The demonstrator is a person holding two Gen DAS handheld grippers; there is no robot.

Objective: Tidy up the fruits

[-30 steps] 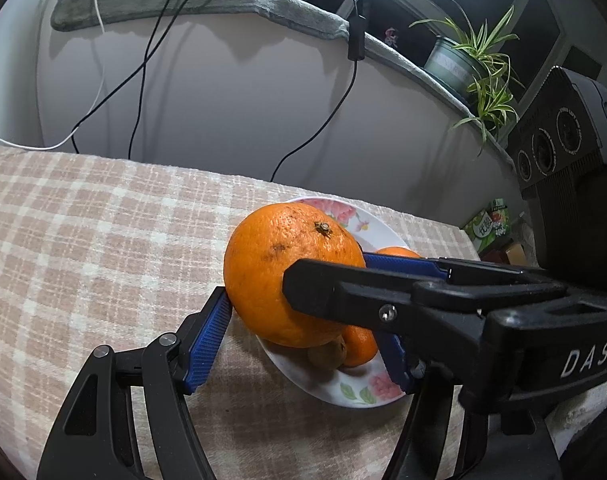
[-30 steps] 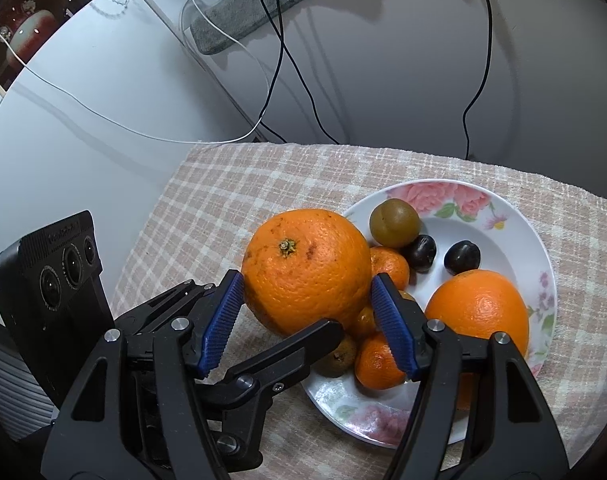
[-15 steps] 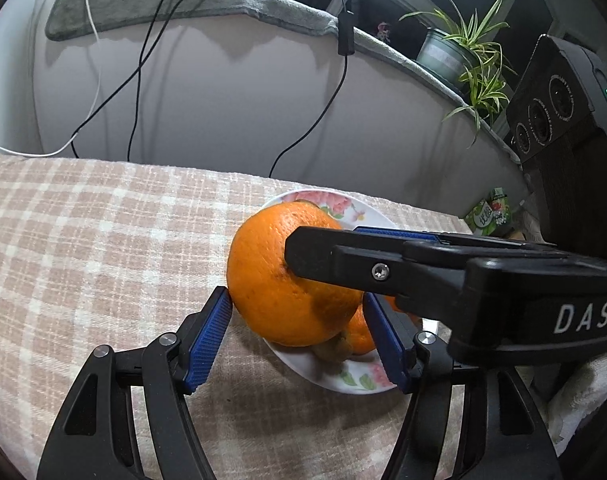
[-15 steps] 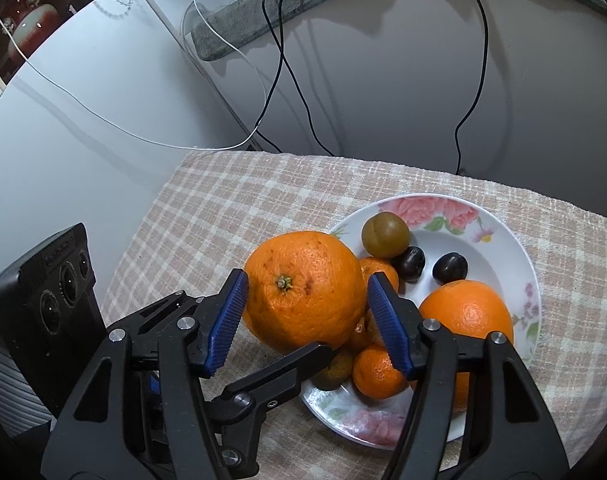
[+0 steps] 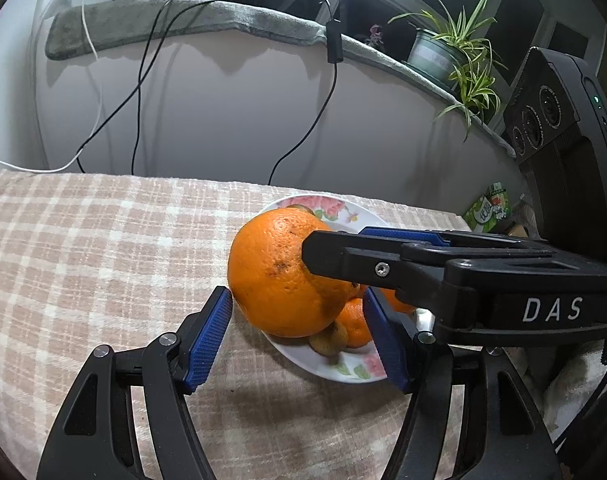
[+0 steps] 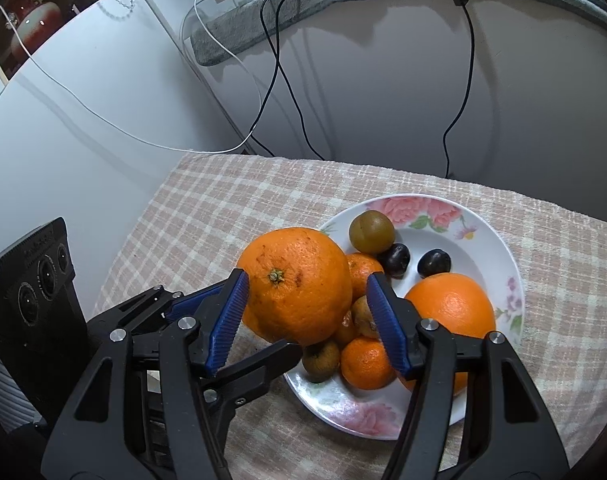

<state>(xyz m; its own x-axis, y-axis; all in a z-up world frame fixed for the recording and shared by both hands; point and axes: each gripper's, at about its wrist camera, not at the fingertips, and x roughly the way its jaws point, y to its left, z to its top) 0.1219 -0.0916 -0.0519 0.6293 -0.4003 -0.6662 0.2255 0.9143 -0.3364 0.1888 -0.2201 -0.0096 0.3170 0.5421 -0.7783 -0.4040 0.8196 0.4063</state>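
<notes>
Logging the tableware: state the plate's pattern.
The plate is white with pink flowers and green leaves on its rim; the right wrist view shows it best.

Both fisheye views are evenly and fairly brightly lit from above, with a bright lamp glare at the top edge of the left wrist view. The big orange (image 5: 281,276) shows soft highlights on its upper skin and throws a soft dark shadow on the checked cloth (image 5: 83,248) towards the near edge. Hanging cables (image 6: 275,64) cast faint doubled shadows on the pale wall (image 6: 383,92). The window behind the plant (image 5: 459,56) is black. Straight lines bow strongly near the rims, corners fall to black vignette, and focus stays sharp across the centre, with no motion blur
</notes>
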